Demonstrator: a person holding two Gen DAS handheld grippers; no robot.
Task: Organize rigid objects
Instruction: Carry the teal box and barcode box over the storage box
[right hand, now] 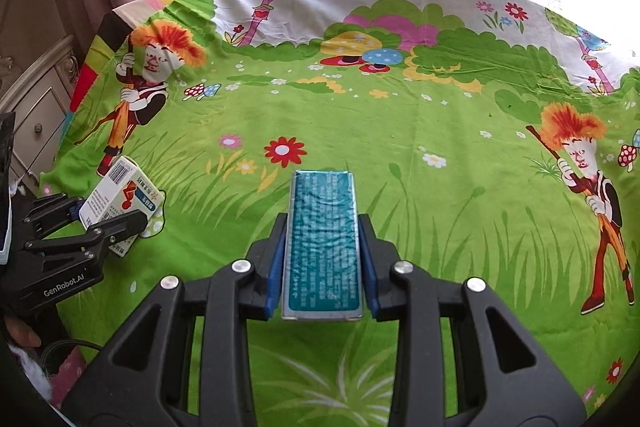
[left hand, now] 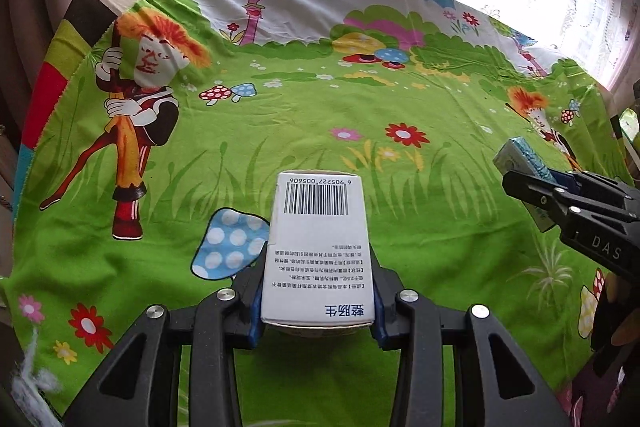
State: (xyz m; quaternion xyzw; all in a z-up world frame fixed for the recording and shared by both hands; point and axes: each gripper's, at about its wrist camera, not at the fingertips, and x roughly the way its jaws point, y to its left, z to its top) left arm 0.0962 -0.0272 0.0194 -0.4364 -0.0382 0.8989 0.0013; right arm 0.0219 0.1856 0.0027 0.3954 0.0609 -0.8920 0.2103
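Left tongs (left hand: 318, 291) clamp a white box (left hand: 318, 247) and right tongs (right hand: 322, 267) a teal box (right hand: 322, 239), both lifted above the table (left hand: 400, 99), likely for sorting.

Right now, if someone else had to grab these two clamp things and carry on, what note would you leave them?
Left hand-held gripper: shut on the white box with the barcode, held above the cartoon cloth.
Right hand-held gripper: shut on the teal box, also held above the cloth.
Done: both boxes picked up.
Left: set each box down tidily; no bin or tray is in view, so the place for them cannot be told.
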